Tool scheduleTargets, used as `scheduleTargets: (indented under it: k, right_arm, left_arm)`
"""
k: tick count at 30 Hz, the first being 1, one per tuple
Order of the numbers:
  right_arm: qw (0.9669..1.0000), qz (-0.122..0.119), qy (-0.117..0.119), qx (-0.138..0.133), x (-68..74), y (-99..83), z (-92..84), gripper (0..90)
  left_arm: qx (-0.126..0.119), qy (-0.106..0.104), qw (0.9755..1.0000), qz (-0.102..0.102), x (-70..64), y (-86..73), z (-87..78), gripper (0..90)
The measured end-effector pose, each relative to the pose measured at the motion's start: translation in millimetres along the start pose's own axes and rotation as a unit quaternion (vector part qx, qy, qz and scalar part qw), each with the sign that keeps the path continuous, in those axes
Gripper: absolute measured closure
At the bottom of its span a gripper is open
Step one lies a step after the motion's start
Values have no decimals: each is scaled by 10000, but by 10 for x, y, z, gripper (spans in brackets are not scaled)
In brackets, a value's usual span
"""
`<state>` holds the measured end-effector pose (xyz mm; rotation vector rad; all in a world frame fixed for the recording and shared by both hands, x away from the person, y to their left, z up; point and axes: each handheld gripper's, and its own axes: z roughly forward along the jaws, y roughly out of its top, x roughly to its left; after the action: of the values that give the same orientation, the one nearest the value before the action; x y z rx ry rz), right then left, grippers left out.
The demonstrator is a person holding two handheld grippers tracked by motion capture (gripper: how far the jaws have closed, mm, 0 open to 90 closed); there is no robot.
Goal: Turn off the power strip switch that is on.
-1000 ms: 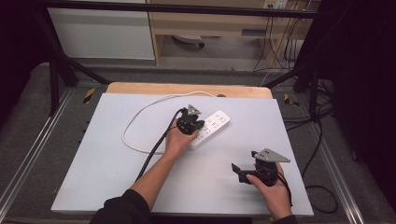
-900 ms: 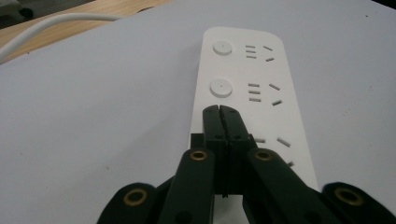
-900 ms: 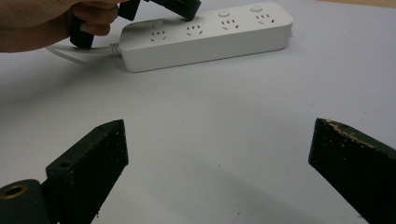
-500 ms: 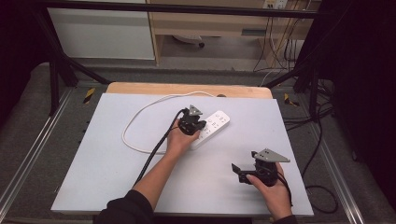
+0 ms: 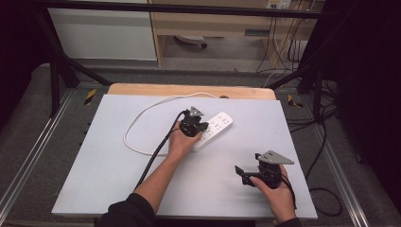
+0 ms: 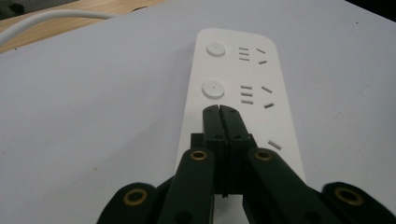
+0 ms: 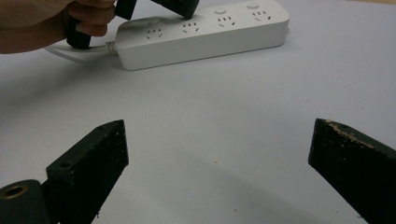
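Right, my left hand-held gripper point(image 6: 219, 111) is clenched tight, jaws pressed together with nothing between them, and its tip sits over the power strip point(image 6: 243, 102), just short of the middle round button point(image 6: 213, 89). Whether the tip is touching the casing I can't quite tell. I'd say I'm lined up to poke a switch here, using the closed jaws as a blunt finger.

The strip lies flat on the bench point(image 5: 118, 156), angled, a little beyond the middle, with its white cord point(image 5: 142, 116) looping away to the left and back toward the far edge. My right hand-held gripper point(image 7: 219, 154) is released, jaws spread wide over bare bench, well apart from the strip and nearer to me.

How will it handle? It looks like a light, rigid plastic bar, smooth and likely slippery on this surface, so a sideways push could slide it. Pressing straight down on a button should keep it put. If I needed to hold it, I'd pinch across the narrow width near an end, clear of buttons and sockets. The cord looks soft, and may tug.
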<state>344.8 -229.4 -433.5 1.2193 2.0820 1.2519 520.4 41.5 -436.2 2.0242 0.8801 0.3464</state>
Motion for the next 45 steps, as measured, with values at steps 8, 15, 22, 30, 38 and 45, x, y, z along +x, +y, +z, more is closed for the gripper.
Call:
scheduleTargets:
  k: [8,15,22,30,38,45]
  right_arm:
    - [10000,19,10,8,-3,2,15,56]
    - [10000,1,7,12,1,1,13,56]
    - [10000,13,-17,3,-3,1,8,56]
    - [10000,11,-21,-6,-3,5,3,57]
    - [10000,-2,-17,-6,-18,1,-5,56]
    - [10000,29,-30,-15,-30,2,-13,56]
  left_arm:
    - [-36,42,10000,-80,40,-1,-3,900]
    - [-23,47,10000,26,30,-4,-4,900]
    - [-25,104,9999,63,48,-9,-12,900]
    - [-34,82,9999,147,36,-14,-13,900]
    - [-50,102,9999,105,45,-20,-14,900]
    - [-49,204,9995,245,13,-20,-12,900]
